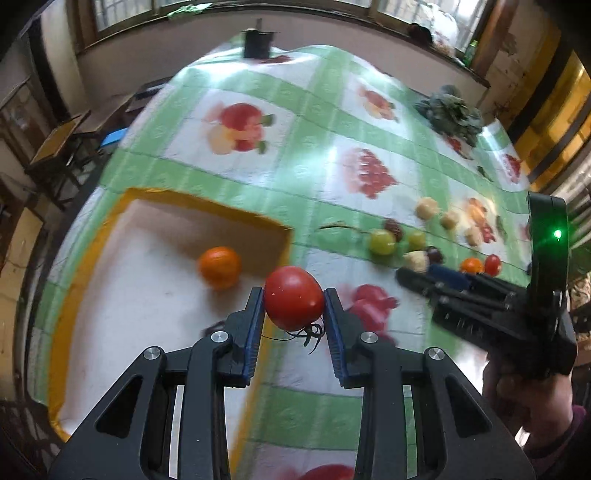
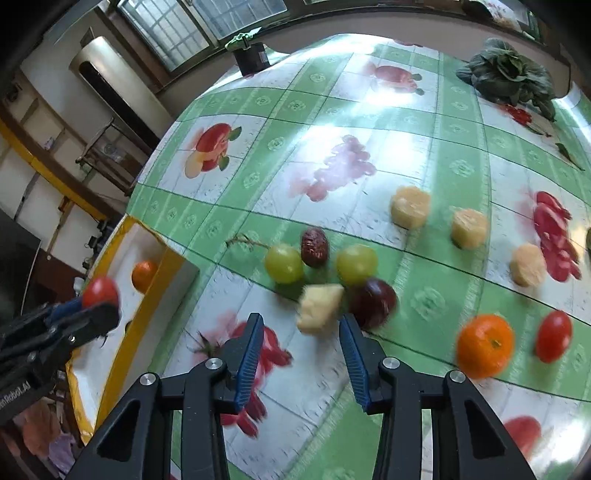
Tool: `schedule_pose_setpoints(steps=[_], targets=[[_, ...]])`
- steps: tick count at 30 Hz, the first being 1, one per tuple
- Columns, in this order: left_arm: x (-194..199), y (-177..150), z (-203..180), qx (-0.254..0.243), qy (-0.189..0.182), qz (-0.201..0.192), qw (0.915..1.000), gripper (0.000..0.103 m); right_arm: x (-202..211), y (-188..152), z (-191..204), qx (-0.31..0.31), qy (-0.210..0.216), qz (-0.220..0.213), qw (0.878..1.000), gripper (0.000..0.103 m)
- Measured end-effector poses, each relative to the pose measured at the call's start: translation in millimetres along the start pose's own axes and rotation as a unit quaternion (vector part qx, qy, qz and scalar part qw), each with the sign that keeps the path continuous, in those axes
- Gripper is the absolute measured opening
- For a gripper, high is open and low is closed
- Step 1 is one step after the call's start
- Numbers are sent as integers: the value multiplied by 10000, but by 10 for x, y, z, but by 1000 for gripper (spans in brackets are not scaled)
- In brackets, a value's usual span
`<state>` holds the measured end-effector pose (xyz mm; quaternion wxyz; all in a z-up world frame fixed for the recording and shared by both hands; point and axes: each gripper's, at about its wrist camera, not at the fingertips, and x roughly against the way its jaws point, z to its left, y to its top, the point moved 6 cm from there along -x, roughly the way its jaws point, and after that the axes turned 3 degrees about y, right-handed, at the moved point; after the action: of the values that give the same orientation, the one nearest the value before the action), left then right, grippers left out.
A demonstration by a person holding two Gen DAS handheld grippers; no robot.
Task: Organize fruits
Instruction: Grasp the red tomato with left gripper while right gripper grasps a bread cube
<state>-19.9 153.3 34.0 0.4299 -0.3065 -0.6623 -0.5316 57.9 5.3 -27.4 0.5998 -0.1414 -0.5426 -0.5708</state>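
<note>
Pinching a red tomato (image 1: 294,303) in left gripper (image 1: 294,301) above tray (image 1: 88,254); right gripper (image 2: 301,325) spread, pale chunk (image 2: 318,308) at twelve o'clock.

Daylight is streaming through wood-framed barred windows (image 2: 173,33) at twelve o'clock, glaring off the glossy green-checked tablecloth (image 1: 295,184). A wooden school desk (image 1: 55,144) is standing at nine o'clock.

Daylight is pouring in through the windows (image 1: 229,18) at the back and glaring white off the glossy tablecloth (image 2: 399,122), fruit is throwing soft shadows, motion blur is smearing both views, and the fisheye is bending the edges into dark corners.
</note>
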Motion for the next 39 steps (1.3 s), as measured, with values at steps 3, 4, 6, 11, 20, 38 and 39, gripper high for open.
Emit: schedule_pose_setpoints(steps=[3, 4, 6, 11, 20, 38, 39], targets=[[-18, -56, 214, 225, 74, 53, 9997, 31, -114, 13, -16, 149, -335, 215, 9991, 22], [-23, -73, 287, 293, 99, 56, 9995, 31, -122, 7, -29, 125, -296, 254, 9992, 21], [-32, -104, 450, 455, 184, 50, 9988, 31, -95, 3, -49, 79, -224, 306, 9993, 18], [-23, -127, 713, 628, 355, 14, 9974, 31, 22, -18, -20, 90, -104, 312, 9994, 15], [30, -181, 1038, 852, 523, -2, 9950, 31, 191, 29, 573, 454, 537, 231, 9973, 15], [180, -359, 1315, 1058, 685, -62, 9920, 31, -14, 49, 1567, 1415, 893, 417, 9850, 15], [183, -373, 1320, 1065, 689, -59, 9919, 31, -19, 47, 1602, 1447, 900, 429, 9844, 15]])
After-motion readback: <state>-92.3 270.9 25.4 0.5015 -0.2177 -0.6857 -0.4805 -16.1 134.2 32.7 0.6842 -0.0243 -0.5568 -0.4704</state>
